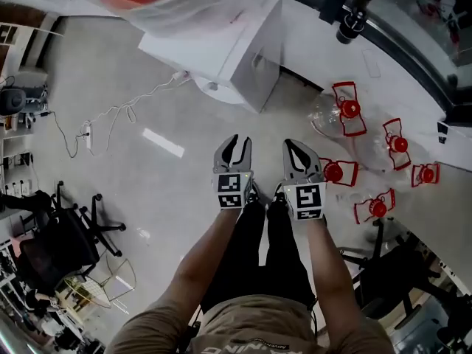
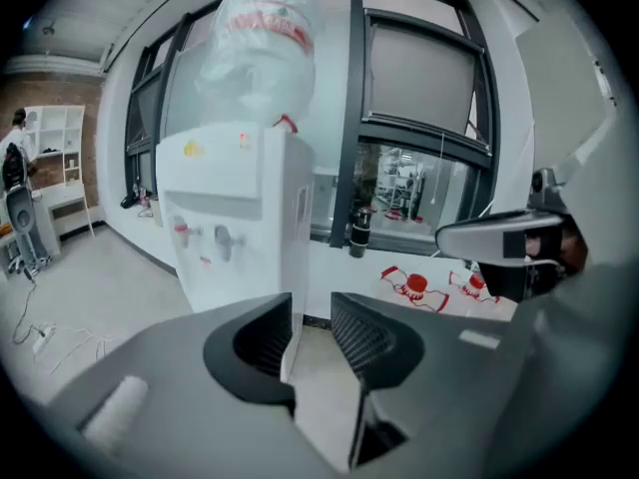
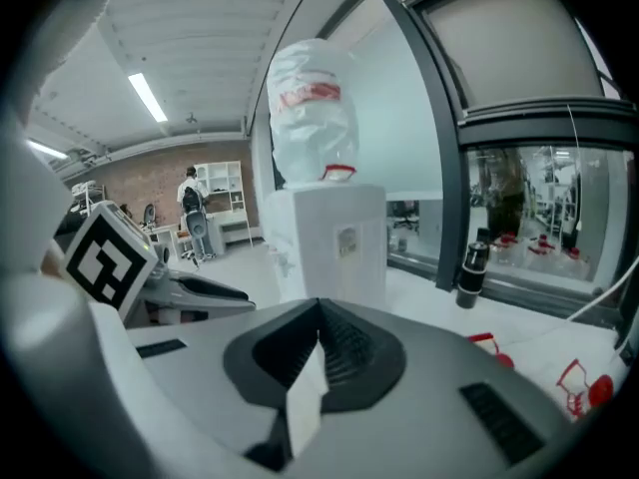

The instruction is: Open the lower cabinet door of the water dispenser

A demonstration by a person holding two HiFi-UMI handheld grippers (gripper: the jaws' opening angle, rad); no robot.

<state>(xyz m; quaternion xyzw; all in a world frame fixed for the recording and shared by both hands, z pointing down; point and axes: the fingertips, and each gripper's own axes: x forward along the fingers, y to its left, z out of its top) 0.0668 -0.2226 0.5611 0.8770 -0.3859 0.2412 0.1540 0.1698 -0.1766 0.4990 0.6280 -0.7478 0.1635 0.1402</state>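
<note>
Right, nearest first: both forearms reach fwd over dark trousers, w/ the marker cubes (image 1: 231, 190) side by side on the grippers. L claw (image 1: 235, 143) (image 2: 312, 312) stands partly open. There's a narrow gap btwn its ribbed pads and nothing in it; thru the gap I only see floor (image 1: 184, 94) and the dispenser's corner. R claw (image 1: 299, 147) (image 3: 319, 312) is closed, pad tips meeting, holding nothing. The two claws sit just beside each other, not touching, both aimed toward the water dispenser and well short of it.

On the floor near left there's a black office chair (image 1: 59, 234). Farther left a power strip (image 1: 88, 133) lies w/ a white cable looping toward the dispenser. To the right, several clear plastic pieces w/ red caps (image 1: 346, 109) lie scattered near the wall.

Water dispenser (image 1: 243, 57) (image 2: 240, 228) (image 3: 329, 238) stands farther ahead, white and upright, by the window wall, w/ a bagged bottle (image 2: 262, 48) (image 3: 312, 108) on top. Taps (image 2: 222, 238) show on its upper front in the left gripper view. Its lower front is mostly hidden behind my L claw there, so I can't make out the lower cabinet door or tell if it's ajar.

Beyond it, a dark flask (image 1: 352, 21) (image 2: 360, 230) (image 3: 472, 267) stands on the window ledge. Far back left, a person (image 3: 188, 203) stands by white shelves.
</note>
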